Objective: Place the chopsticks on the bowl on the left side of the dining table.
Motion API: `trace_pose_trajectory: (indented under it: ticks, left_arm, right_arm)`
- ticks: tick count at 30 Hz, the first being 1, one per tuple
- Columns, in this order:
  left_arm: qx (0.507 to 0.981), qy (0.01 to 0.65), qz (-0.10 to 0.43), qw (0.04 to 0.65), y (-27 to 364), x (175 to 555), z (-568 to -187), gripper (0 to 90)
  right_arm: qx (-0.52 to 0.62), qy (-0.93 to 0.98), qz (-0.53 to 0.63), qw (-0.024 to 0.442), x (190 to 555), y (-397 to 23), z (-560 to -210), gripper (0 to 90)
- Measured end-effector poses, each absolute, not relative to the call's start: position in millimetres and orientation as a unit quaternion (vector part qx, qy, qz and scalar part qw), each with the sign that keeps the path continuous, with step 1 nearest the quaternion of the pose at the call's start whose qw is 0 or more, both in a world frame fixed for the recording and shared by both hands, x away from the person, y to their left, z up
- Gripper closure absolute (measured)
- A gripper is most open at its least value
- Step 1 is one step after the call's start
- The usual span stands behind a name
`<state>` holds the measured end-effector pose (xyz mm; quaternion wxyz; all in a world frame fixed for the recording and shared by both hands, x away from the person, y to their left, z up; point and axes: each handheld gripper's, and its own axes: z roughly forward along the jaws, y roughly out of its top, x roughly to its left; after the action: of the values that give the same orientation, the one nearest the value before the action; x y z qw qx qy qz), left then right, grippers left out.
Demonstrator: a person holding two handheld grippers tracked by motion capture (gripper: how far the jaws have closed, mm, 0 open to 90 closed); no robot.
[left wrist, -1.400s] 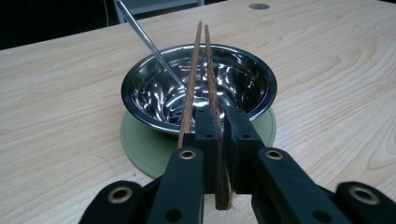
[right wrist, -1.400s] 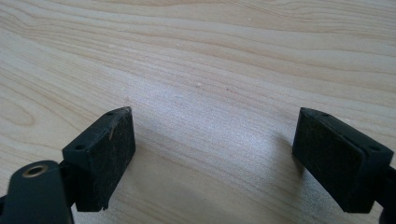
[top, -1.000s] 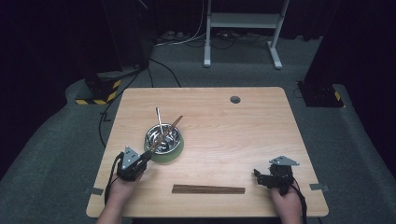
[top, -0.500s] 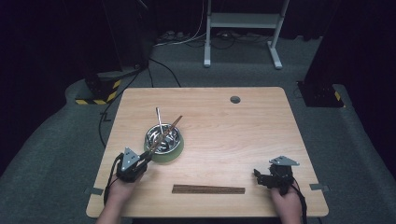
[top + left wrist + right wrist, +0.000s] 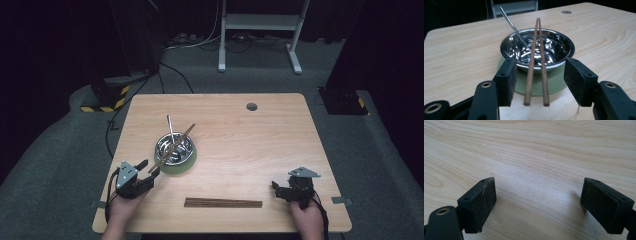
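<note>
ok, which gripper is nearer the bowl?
Left. The left gripper sits just off the bowl at its near-left, jaws just opened, the chopsticks' near ends loose between them. The right gripper is far off by the near-right table edge, open over bare wood.

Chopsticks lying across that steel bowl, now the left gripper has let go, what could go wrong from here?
1. The chopsticks rest only on the bowl rim, ends overhanging between the left gripper, whose jaws have just been opening; pulling back carelessly could knock them off.
2. A bump might tip the spoon leaning in the bowl.
3. The bowl could slide on its green coaster.
</note>
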<state>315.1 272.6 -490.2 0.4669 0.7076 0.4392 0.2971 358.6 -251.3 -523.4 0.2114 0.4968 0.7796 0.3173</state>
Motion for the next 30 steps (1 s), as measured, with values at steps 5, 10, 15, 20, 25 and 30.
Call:
trace_pose_trajectory:
  ticks: [5,10,15,20,25,30]
  left_arm:
    - [0.725,0.430,0.303,0.445,268,316,-496,41.9]
    - [0.712,0.446,0.278,0.465,280,321,-500,43.7]
    - [0.727,0.437,0.279,0.451,272,320,-504,53.0]
    - [0.727,0.439,0.273,0.452,275,321,-507,58.2]
    - [0.726,0.437,0.274,0.454,274,323,-508,55.5]
    - [0.728,0.433,0.270,0.459,273,329,-513,54.8]
  right_arm:
    - [0.497,0.778,0.319,0.214,359,-251,-524,13.1]
    - [0.496,0.780,0.318,0.211,358,-251,-523,13.3]
    - [0.495,0.781,0.318,0.210,358,-251,-523,13.2]
    - [0.494,0.780,0.320,0.213,358,-251,-524,13.3]
    - [0.494,0.781,0.320,0.210,358,-250,-524,13.2]
    - [0.492,0.782,0.321,0.210,358,-250,-524,13.2]
